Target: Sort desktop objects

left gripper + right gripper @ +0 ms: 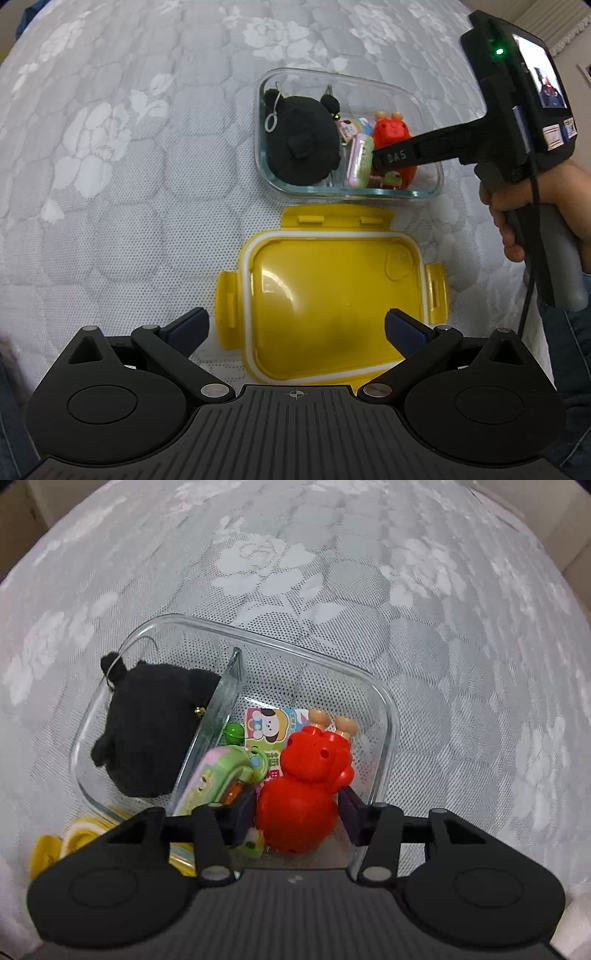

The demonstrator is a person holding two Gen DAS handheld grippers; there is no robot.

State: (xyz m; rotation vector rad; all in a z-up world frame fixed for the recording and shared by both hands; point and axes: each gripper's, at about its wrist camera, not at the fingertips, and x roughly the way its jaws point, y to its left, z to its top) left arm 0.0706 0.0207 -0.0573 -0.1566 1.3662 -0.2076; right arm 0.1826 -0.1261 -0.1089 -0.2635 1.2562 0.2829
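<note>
A clear glass container [436,181] [384,709] with a divider sits on the white quilted surface. A black plush toy [301,140] [147,731] fills its left part. The right part holds a red plastic toy [391,136] [301,797], a green and pink toy [360,160] [218,775] and a cartoon card [269,723]. My right gripper [297,808] [384,158] reaches into the container, its jaws on either side of the red toy. My left gripper [295,325] is open and empty above the yellow lid [332,291], which lies inside-up before the container.
The person's hand [532,210] holds the right gripper's handle at the right. Part of the yellow lid [77,834] shows at the lower left of the right wrist view. A cardboard box edge [569,535] stands at the far right.
</note>
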